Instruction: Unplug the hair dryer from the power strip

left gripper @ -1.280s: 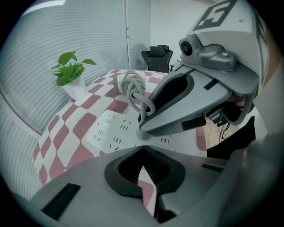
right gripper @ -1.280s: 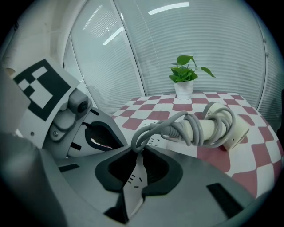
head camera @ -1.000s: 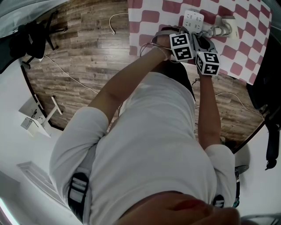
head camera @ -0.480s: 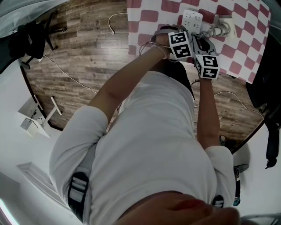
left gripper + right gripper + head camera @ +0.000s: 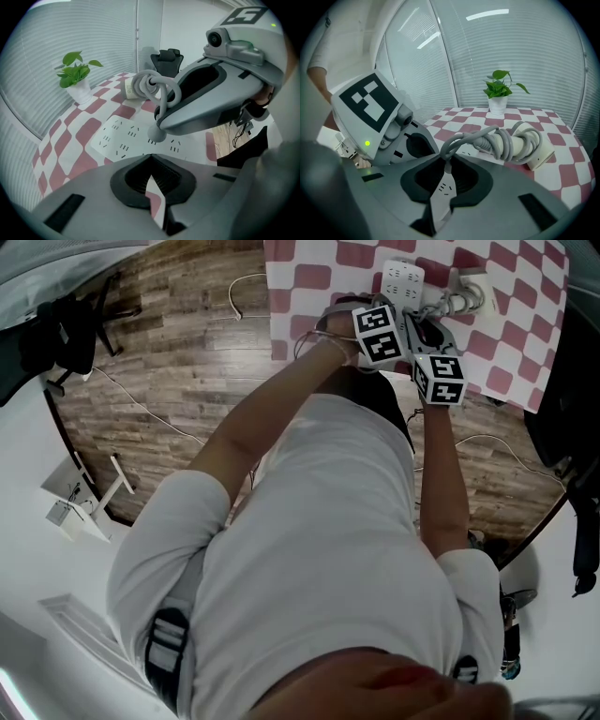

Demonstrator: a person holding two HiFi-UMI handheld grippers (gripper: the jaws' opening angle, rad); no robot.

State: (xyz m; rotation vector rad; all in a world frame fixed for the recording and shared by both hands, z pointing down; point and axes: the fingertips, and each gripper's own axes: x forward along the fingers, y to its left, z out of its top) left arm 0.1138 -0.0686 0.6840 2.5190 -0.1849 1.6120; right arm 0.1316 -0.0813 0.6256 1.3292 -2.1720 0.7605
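Quick status from my end. My right gripper (image 5: 444,158) has its jaws pinched together on the grey cord (image 5: 464,138), right where it runs down into the plug (image 5: 156,135). From the jaw tips the cord loops forward and to the right, over to the hair dryer (image 5: 525,146), which lies on its side just ahead of that gripper with the rest of the cord wound round it.

The left gripper (image 5: 150,157) has its jaws closed tip to tip with nothing in them. It hangs over the checked tablecloth (image 5: 70,150), with the power strip (image 5: 123,138) just ahead of and below its tips. The right gripper crosses in front of it from the right.

Progress-wise I'd call the grab done and the pull not finished. From the left gripper view the plug looks like it's sitting at the strip's far edge, directly under the right jaws, but I honestly can't tell if the prongs are seated or already lifted a hair. What's left, as I read it: a straight pull up and away from the strip. The left gripper may have to pin the strip down so it doesn't come along for the ride.
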